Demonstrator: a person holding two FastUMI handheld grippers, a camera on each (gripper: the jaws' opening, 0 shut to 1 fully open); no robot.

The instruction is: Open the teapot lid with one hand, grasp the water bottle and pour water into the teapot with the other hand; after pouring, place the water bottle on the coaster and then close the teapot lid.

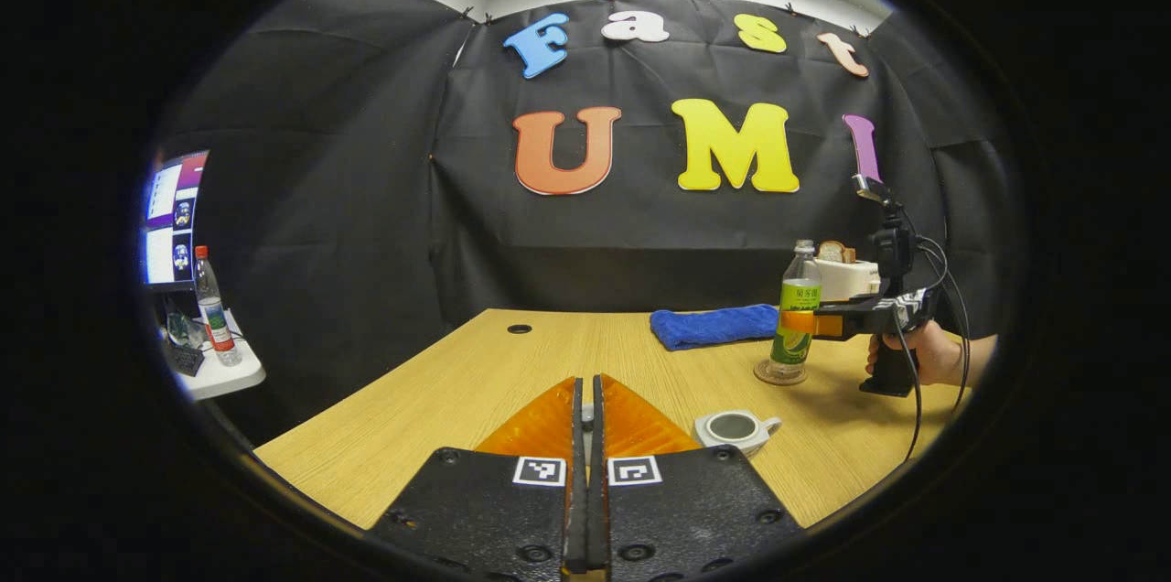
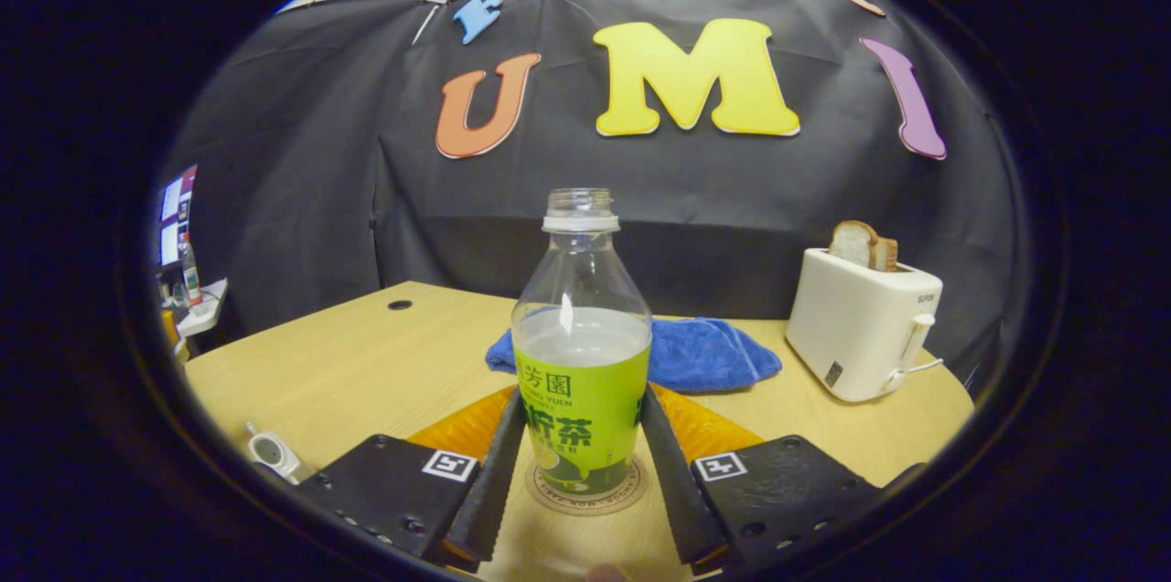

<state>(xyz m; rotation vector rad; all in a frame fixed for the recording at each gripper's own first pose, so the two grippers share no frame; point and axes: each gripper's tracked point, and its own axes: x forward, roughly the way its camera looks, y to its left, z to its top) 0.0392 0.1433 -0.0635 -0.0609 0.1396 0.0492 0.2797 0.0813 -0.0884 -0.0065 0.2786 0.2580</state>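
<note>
Two grippers at work. Left gripper [image 1: 586, 436], in its own view, is clenched: fingers pressed flat together, with what may be the lid's knob pinched between them, too small to be sure. Just beyond its tips, right of them, the teapot [image 1: 735, 429] sits on the wooden table [image 1: 439, 399] with its mouth uncovered, lid off.

Right gripper [image 2: 580, 463] straddles the water bottle [image 2: 581, 353], one finger along each side of the label's lower half. Whether both fingers press it or have let go, I cannot tell. From the left gripper view, the same gripper reaches the bottle at mid-label, a hand [image 1: 929, 351] on its grip. Bottle stands upright on the coaster [image 2: 585, 492], uncapped, roughly half full.

Handling, as judged: thin clear plastic, likely to dent under a hard squeeze; light to moderate with that water; open neck, so any tilt spills. Best hold is the labelled waist, low, where the wall is straight. Teapot looks ceramic, hard and chippable; lid knob small and probably slick.

Count: one bottle on the table, one coaster, one teapot, one blue towel [image 2: 700, 353], one toaster [image 2: 860, 326] with bread in its slot. A second bottle [image 1: 213, 307] stands on a side shelf.
</note>
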